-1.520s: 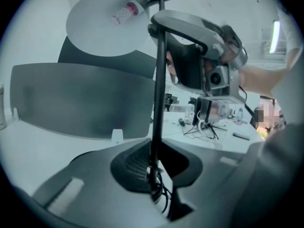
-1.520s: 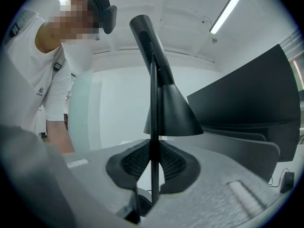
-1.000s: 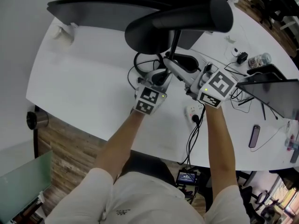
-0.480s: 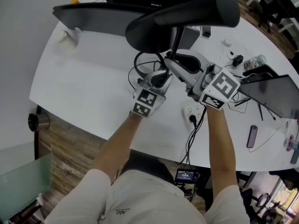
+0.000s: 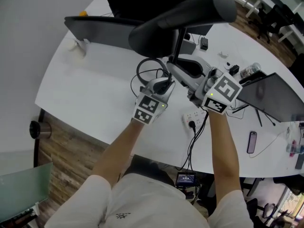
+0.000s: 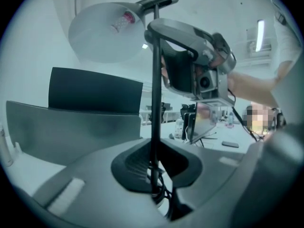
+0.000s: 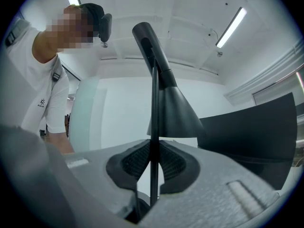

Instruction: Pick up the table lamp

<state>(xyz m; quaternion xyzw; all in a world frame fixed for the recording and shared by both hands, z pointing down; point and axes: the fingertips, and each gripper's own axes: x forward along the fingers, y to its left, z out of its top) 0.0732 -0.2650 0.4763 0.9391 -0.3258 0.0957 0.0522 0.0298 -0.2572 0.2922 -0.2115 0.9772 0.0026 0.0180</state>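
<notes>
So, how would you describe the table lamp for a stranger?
Start at the white table. Near its middle, the left gripper and the right gripper both clamp a thin black pole: the table lamp. Unlike the flat screens beside it, it carries a dark cone shade.

No legible txt; only square coded markers on left gripper & right gripper cubes, shirt logo unreadable
</notes>
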